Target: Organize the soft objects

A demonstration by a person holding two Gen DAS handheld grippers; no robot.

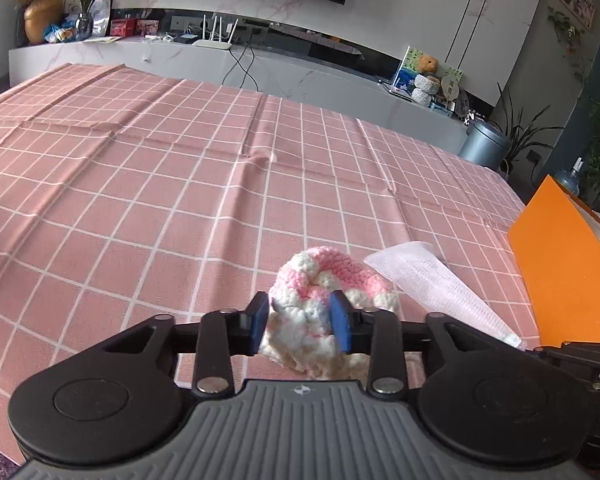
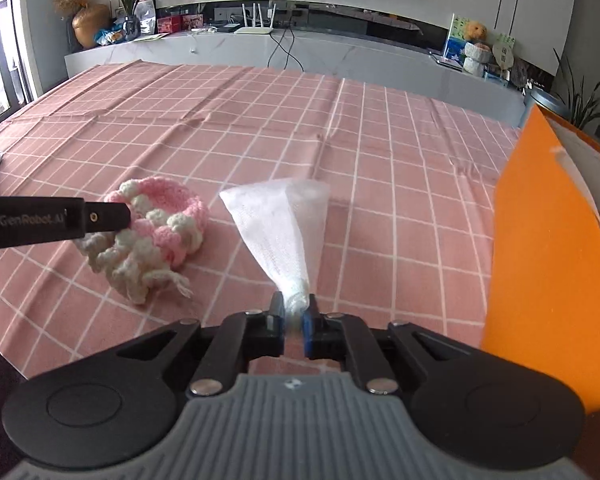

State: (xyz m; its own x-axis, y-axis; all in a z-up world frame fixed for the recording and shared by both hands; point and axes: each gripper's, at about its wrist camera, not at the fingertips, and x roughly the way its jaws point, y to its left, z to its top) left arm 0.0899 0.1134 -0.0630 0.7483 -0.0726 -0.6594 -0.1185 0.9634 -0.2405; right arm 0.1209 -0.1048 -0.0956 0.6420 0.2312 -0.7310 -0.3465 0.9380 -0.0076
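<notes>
My left gripper (image 1: 300, 326) has its blue pads against both sides of the pink-and-white crocheted piece (image 1: 332, 300), clamped on it low over the worktop (image 1: 180, 184). My right gripper (image 2: 295, 326) pinches the gathered end of a white gauze cloth (image 2: 278, 224), which fans out toward twelve o'clock (slightly blurred). An orange box (image 2: 548, 264) stands at three o'clock.

Knitted piece (image 2: 156, 232): pink and cream-white. Gauze cloth (image 2: 278, 228): white, sheer. Counter cloth (image 1: 180, 184): pink with white grid. Box (image 2: 548, 264): orange. Gripper pads (image 1: 342, 322): blue.
</notes>
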